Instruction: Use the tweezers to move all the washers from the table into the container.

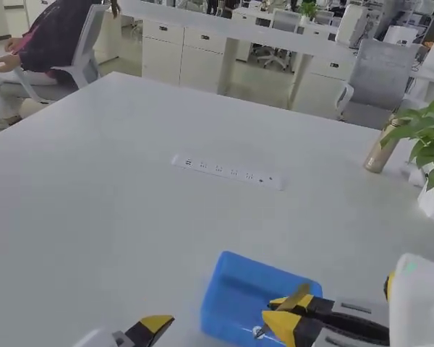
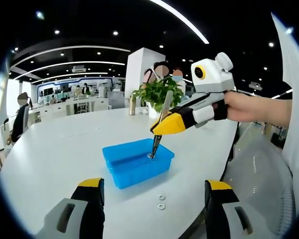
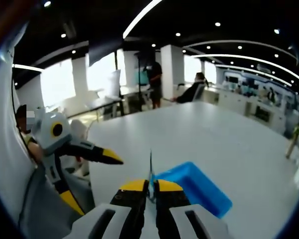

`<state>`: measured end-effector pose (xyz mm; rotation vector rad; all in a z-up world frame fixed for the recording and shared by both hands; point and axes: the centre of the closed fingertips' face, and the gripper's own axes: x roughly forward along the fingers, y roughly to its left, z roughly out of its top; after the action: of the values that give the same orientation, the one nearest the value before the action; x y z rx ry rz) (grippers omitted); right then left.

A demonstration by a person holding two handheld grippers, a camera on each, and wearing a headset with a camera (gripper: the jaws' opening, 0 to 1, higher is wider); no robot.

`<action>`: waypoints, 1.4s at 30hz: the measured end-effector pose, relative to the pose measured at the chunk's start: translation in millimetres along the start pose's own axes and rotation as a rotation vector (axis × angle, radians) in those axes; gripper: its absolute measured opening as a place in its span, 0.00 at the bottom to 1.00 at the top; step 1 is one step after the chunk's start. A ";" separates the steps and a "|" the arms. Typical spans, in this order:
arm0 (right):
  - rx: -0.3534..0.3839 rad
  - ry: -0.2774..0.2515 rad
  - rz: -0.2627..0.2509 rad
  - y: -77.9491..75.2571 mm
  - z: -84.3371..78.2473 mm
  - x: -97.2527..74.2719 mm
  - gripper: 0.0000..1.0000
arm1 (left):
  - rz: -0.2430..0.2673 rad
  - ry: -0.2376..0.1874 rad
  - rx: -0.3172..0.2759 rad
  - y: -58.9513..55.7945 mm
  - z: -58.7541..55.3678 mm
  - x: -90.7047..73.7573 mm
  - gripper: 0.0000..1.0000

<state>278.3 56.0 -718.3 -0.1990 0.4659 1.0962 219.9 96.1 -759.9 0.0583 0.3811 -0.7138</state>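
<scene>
Two washers [image 2: 162,197] were spotted on the table [image 2: 55,149] near its edge, just beside the blue container [image 2: 137,164], where tweezers [image 2: 156,143] clamped in the right gripper [image 2: 165,125] were dipped, left gripper [image 2: 154,185] held wide open.

Open tabletop [image 1: 94,210] beyond container [image 1: 235,289] (power strip [image 1: 228,172] midway)

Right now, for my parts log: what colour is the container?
The container is blue, plain with no pattern; it shows best in the left gripper view.

The right tongs [image 1: 271,315] hide part of the container [image 1: 228,289].
</scene>
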 end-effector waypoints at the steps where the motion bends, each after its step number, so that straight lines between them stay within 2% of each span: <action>1: 0.010 -0.012 0.008 -1.5 3.8 0.2 0.03 | 0.001 0.000 -0.001 0.3 0.0 0.0 0.84; 7: 0.008 -0.024 -0.002 -19.5 16.9 5.6 0.03 | 0.004 -0.003 -0.001 1.9 -0.4 0.2 0.84; 11: 0.049 -0.024 -0.008 -34.4 17.7 12.5 0.03 | 0.008 -0.011 -0.004 3.1 0.7 -0.2 0.84; 14: 0.045 -0.014 0.001 -39.4 16.7 20.0 0.03 | 0.010 -0.014 -0.005 3.7 1.1 -0.3 0.84; 16: 0.061 -0.010 0.015 -41.8 14.8 26.0 0.03 | 0.012 -0.014 -0.005 4.0 1.2 -0.4 0.84; 25: 0.086 0.040 0.006 -56.4 1.0 42.8 0.03 | 0.018 -0.014 -0.006 5.5 1.0 -0.4 0.84; 34: 0.143 0.082 -0.033 -74.4 -18.4 47.6 0.03 | 0.014 -0.007 -0.004 4.9 0.1 0.1 0.82; 42: 0.193 0.085 -0.048 -77.7 -27.2 48.6 0.03 | 0.011 -0.002 0.000 4.3 -0.5 0.4 0.81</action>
<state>358.4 49.8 -770.2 -0.0869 0.6370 0.9914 222.8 99.2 -760.9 0.0593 0.3782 -0.7030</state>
